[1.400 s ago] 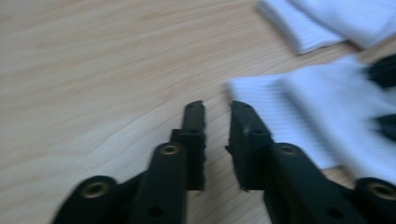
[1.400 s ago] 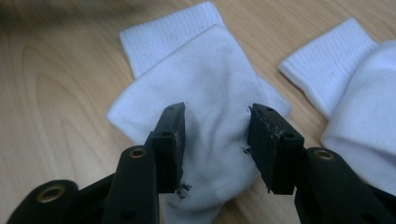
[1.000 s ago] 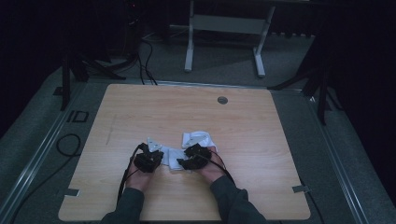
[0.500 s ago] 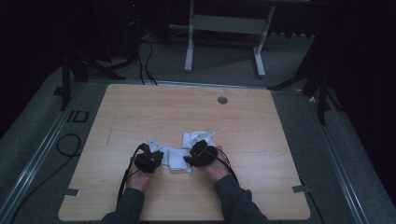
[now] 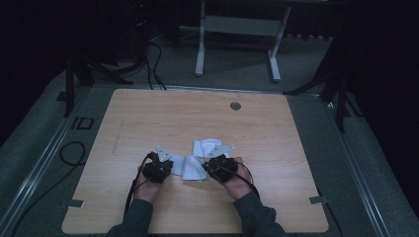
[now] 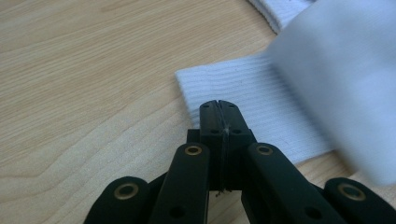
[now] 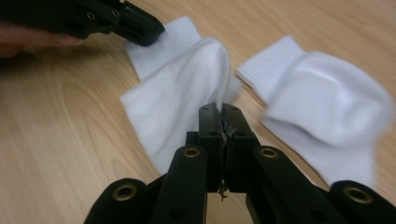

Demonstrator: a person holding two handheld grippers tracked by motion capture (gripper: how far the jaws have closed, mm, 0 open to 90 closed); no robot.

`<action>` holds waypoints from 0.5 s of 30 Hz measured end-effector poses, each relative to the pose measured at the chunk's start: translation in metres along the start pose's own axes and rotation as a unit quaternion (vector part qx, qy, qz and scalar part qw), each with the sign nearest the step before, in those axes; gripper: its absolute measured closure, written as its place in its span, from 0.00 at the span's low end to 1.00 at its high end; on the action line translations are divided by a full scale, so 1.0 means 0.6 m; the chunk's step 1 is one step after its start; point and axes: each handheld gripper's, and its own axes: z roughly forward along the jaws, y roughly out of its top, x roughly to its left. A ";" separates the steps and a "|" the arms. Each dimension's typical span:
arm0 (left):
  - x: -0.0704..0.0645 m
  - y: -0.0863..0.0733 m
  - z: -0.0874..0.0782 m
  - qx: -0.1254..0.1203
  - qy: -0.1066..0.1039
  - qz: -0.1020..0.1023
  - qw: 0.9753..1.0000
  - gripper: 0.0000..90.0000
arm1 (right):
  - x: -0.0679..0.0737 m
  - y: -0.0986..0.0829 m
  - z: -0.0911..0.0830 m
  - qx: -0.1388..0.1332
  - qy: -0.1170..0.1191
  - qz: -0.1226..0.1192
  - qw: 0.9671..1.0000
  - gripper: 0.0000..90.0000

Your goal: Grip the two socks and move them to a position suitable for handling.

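Both tongs clamp one white sock [image 7: 173, 93]: left gripper [image 6: 218, 109] on its ribbed cuff, right gripper [image 7: 218, 112] on its toe end. Judged step: folding. Second sock [image 7: 327, 116] lies just beside the right gripper; next, lay toe onto cuff.

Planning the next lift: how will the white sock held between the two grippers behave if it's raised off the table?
The sock will probably sag and fold, since its knit already drapes up to the right gripper. It looks light. Its ribbed cuff likely resists slipping.
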 end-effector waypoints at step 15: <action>-0.001 -0.001 0.000 -0.001 0.003 0.014 1.000 0.99 | -0.056 -0.100 -0.083 0.009 -0.049 0.050 0.998 0.96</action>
